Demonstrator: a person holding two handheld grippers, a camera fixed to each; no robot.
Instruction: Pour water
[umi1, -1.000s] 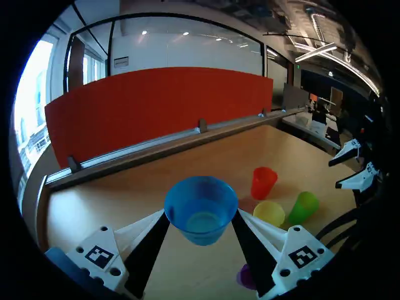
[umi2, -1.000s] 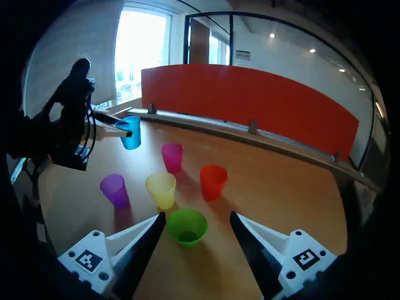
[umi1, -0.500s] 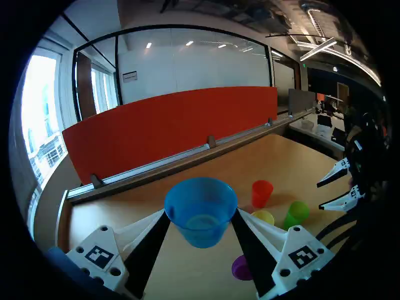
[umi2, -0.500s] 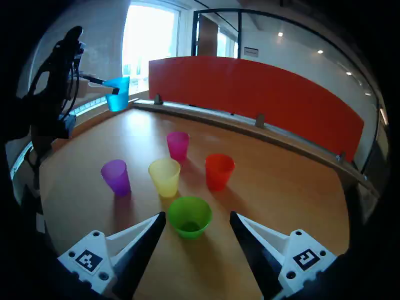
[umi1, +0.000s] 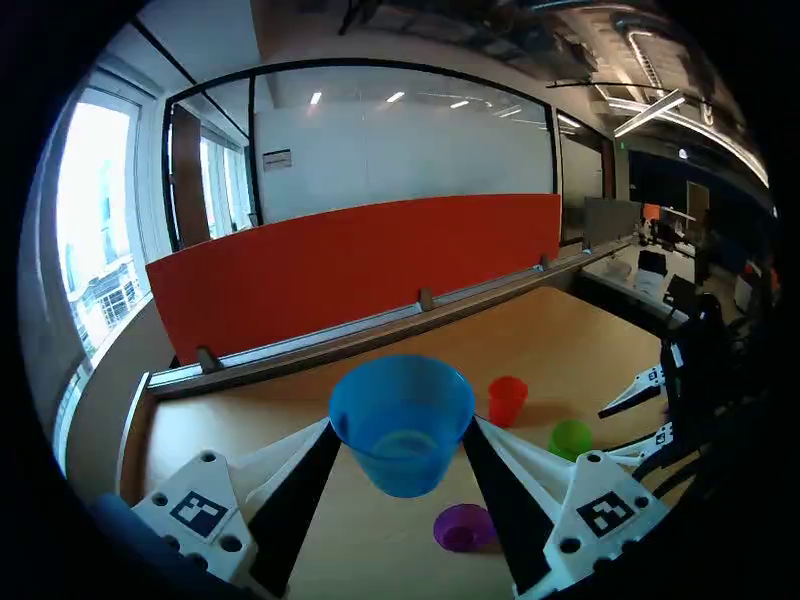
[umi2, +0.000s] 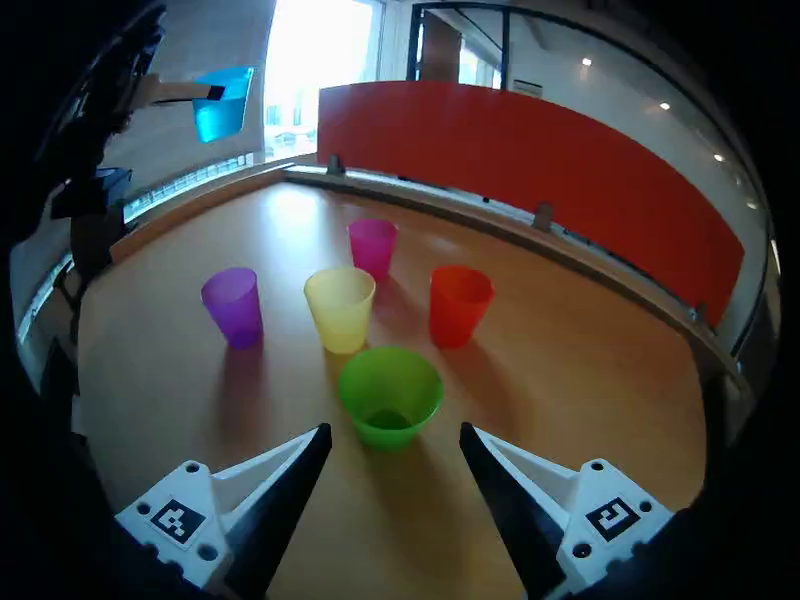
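Note:
My left gripper (umi1: 402, 445) is shut on a blue cup (umi1: 402, 420) with a little water in the bottom, held upright high above the wooden table (umi1: 560, 340). In the right gripper view the blue cup (umi2: 222, 102) hangs at the upper left, gripped by the left gripper (umi2: 205, 93). My right gripper (umi2: 395, 460) is open low over the table. A green cup (umi2: 390, 395) stands just at its fingertips, touching neither finger. In the left gripper view the right gripper (umi1: 645, 410) shows at the far right beside the green cup (umi1: 571, 438).
Yellow (umi2: 340, 308), purple (umi2: 232, 306), magenta (umi2: 372, 247) and red (umi2: 459, 304) cups stand upright behind the green one. A red partition (umi2: 560, 170) with a rail runs along the table's far edge. Bare wood stretches to the right of the cups.
The left gripper has risen with the blue cup, so the table's cups look smaller and lower. The right gripper has tilted downward toward the green cup, staying open.

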